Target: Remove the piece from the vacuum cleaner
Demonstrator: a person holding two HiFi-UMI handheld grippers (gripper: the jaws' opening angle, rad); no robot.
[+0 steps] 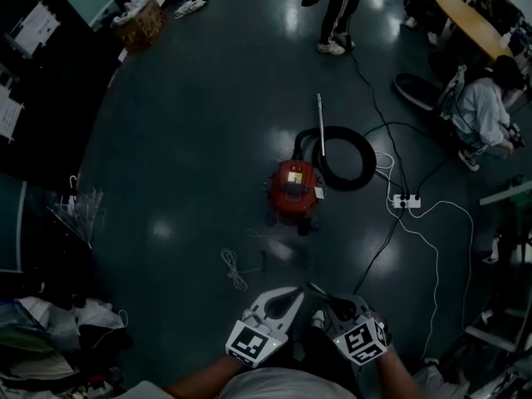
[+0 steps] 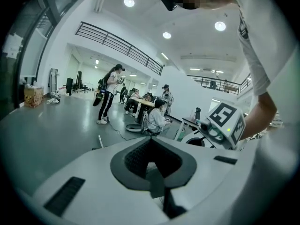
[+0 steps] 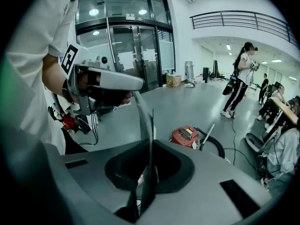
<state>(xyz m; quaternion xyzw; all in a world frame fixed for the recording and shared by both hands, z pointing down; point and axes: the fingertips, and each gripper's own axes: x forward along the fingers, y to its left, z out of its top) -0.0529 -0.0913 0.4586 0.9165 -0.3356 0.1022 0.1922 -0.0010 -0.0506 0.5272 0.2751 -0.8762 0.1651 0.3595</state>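
Mid-floor, well ahead of both grippers: vacuum (image 1: 293,188), red, upright on its wheels, untouched.

Behind vacuum: hose (image 1: 345,158), coiled in a loop so as to lie compact. Wand (image 1: 319,116) laid straight across the loop, apparently joined to the hose; probably the piece to remove.

Right of vacuum: power strip (image 1: 405,199), cable trailing.

Near side of vacuum, well apart from it, tucked close to the body:
- left gripper (image 1: 287,299), jaws together, nothing between
- right gripper (image 1: 337,304), jaws together, nothing held

Carried low and idle, the vacuum judged out of reach. Approach needed first; removal not yet begun.
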